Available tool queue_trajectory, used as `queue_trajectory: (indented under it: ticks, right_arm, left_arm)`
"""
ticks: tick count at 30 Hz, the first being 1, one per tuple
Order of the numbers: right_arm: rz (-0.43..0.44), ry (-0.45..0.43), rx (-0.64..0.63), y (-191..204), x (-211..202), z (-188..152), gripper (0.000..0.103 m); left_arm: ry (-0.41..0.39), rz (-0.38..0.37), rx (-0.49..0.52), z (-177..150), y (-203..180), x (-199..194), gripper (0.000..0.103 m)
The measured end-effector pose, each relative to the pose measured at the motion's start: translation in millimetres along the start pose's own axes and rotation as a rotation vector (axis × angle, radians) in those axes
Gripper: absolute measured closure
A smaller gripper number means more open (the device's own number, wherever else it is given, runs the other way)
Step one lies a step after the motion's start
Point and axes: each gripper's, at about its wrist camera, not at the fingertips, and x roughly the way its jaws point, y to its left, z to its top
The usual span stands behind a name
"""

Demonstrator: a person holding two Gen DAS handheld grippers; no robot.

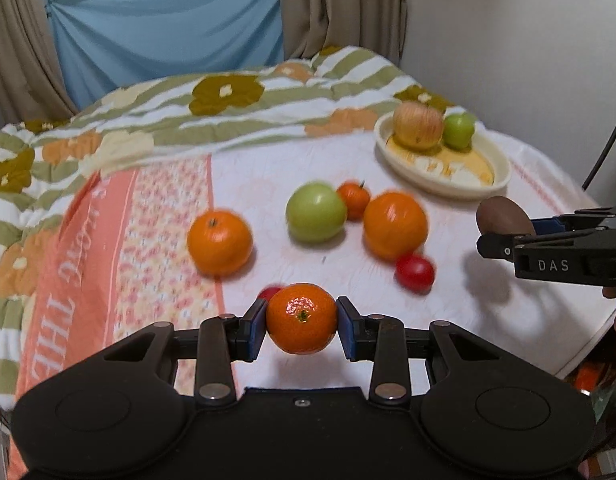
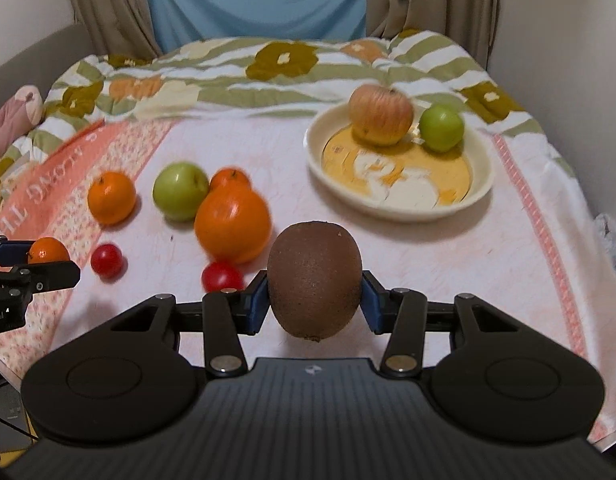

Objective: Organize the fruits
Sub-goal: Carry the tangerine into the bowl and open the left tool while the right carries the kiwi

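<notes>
My left gripper (image 1: 301,326) is shut on a small mandarin (image 1: 301,318) and holds it above the table's near side. My right gripper (image 2: 314,300) is shut on a brown kiwi (image 2: 314,280), lifted above the cloth; it also shows in the left wrist view (image 1: 504,220). A cream plate (image 2: 480,184) at the back right holds a red-yellow apple (image 2: 380,114) and a small green fruit (image 2: 441,127). On the cloth lie a big orange (image 2: 233,226), a green apple (image 2: 181,191), two smaller oranges (image 2: 111,198) (image 2: 230,178) and two red tomatoes (image 2: 106,260) (image 2: 222,277).
A flowered quilt (image 1: 212,112) is bunched along the table's back edge, with curtains and a blue cloth behind. A wall stands close on the right. The table's edge (image 1: 588,344) runs near right in the left wrist view.
</notes>
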Motion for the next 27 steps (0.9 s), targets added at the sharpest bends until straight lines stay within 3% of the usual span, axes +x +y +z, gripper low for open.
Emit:
queue_trajectory:
  ticks: [16,27]
  right_arm:
    - [0.012,-0.072,-0.009,-76.2,-31.6,55.8,0.041]
    - [0.046,-0.072,-0.058,-129.9,-4.7,90.7,0.041]
  left_arm:
    - [-0.083,-0.025,-0.027,73.3,-58.4,-0.3,0.063]
    - [-0.084,-0.04,-0.033,123.1,-102.5,52.2,0.063]
